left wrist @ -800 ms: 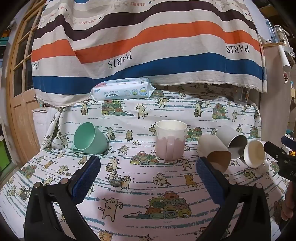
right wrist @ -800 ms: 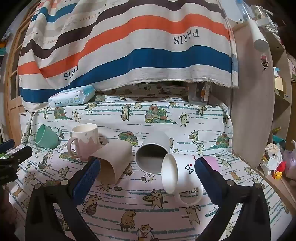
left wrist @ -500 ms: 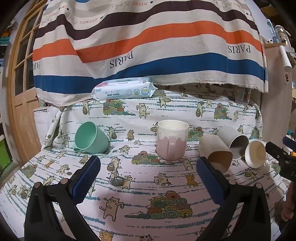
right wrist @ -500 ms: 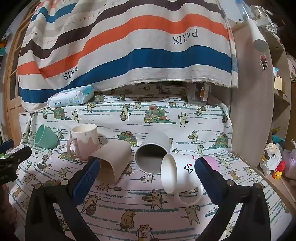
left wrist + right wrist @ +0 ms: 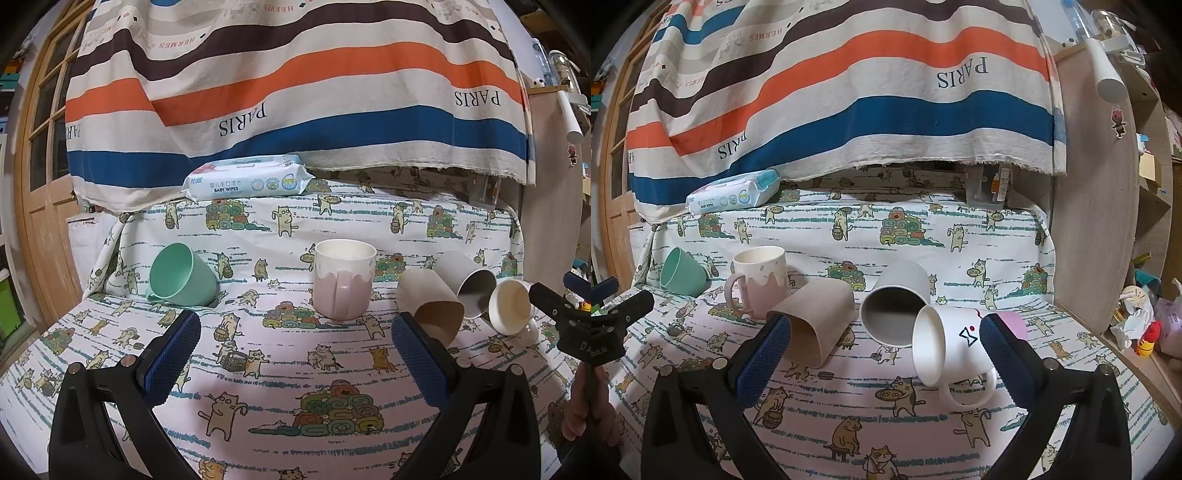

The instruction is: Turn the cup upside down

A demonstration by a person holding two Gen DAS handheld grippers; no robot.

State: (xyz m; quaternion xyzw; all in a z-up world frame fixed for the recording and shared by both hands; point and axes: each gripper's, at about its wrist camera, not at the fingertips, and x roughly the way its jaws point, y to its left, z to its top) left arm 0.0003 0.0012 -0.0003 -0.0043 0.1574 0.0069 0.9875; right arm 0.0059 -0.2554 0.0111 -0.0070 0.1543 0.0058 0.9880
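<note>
A striped "PARIS" cloth (image 5: 295, 92) hangs across the back, and under it a worktop (image 5: 295, 373) draped in cat-print fabric carries five cups and a pack of baby wipes (image 5: 247, 181) at the far edge.

Here's the line-up, left to right: a mint green cup (image 5: 181, 275) tipped on its side, a pink-and-white mug (image 5: 343, 282) standing upright with its mouth up, then a cluster lying down: a tan cup (image 5: 816, 325), a grey cup (image 5: 895, 310) and a white mug (image 5: 947, 345) with a small printed mark, the last two touching at the rims.

Not one of them is resting mouth-down, so the flip looks not yet done. Which cup is the target? Hard to say, though the upright pink-and-white mug sits straight ahead of the left claw (image 5: 295, 354).

That left claw is spread wide, pads empty, short of the mug. The right claw (image 5: 884, 356) is also wide apart and holding nothing, hovering in front of the white mug and the tan cup.

So: nothing gripped, nothing turned. The approach, grasp, rotation and set-down all appear to remain.
</note>
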